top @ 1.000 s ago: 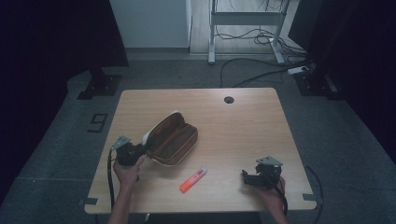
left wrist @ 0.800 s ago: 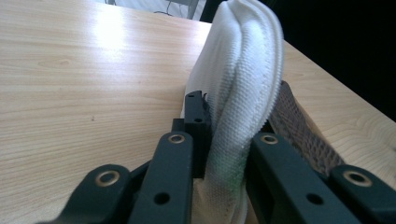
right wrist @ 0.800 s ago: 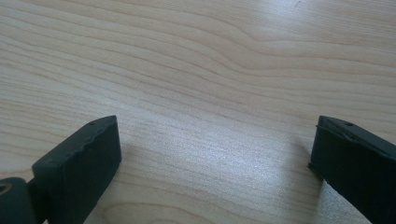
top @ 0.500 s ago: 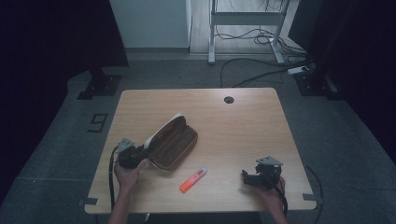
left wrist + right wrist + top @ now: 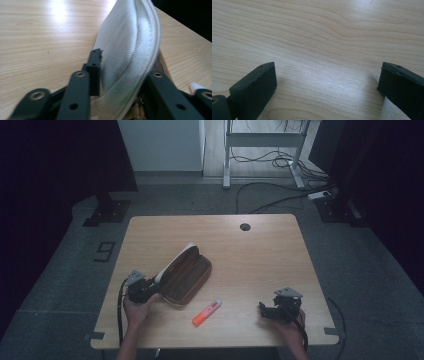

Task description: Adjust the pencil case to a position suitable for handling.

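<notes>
Brown pencil case lies left of centre, its pale lid between the left gripper's just-opening jaws, while the right gripper's jaws stand spread over bare desk.

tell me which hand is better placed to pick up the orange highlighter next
Right. The right hand-held gripper rests open and empty on the table beside the highlighter. The left hand-held gripper, jaws just opening, has the pencil case lid between them.
</notes>
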Demonstrator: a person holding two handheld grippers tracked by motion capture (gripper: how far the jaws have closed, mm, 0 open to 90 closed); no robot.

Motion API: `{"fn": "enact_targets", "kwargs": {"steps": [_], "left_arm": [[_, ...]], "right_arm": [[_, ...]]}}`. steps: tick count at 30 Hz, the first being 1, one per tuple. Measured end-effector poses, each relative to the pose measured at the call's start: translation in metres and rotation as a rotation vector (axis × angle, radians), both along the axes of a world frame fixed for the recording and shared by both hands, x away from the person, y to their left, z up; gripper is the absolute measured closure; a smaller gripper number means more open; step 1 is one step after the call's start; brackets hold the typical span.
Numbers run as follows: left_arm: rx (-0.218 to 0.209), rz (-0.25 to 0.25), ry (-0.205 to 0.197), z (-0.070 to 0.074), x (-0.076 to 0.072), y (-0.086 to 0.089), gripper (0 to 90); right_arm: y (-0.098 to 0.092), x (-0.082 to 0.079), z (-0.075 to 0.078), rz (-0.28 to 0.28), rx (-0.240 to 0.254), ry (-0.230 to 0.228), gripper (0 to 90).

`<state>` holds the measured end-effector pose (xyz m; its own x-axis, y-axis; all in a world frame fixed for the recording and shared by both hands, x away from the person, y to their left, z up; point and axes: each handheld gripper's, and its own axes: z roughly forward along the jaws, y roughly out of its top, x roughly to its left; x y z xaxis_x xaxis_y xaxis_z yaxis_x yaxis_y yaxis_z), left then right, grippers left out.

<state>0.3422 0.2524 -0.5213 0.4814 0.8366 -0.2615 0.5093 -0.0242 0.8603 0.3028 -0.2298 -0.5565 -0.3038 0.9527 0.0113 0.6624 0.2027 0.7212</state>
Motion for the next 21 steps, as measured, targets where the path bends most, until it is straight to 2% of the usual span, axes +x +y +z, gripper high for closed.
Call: {"fn": "enact_targets", "kwargs": {"steps": [3,7,11,21], "left_arm": [[0.024,-0.016,0.010,0.001,-0.001,-0.002,36.9],[0.045,-0.017,-0.010,0.004,-0.006,-0.002,26.3],[0.064,-0.019,-0.020,0.007,-0.010,-0.001,21.9],[0.048,0.006,-0.053,0.019,-0.029,0.012,21.3]], "right_arm": [[0.000,0.000,0.000,0.000,0.000,0.000,1.4],[0.000,0.000,0.000,0.000,0.000,0.000,1.4],[0.000,0.000,0.000,0.000,0.000,0.000,1.4],[0.000,0.000,0.000,-0.001,0.001,-0.001,1.4]]}}
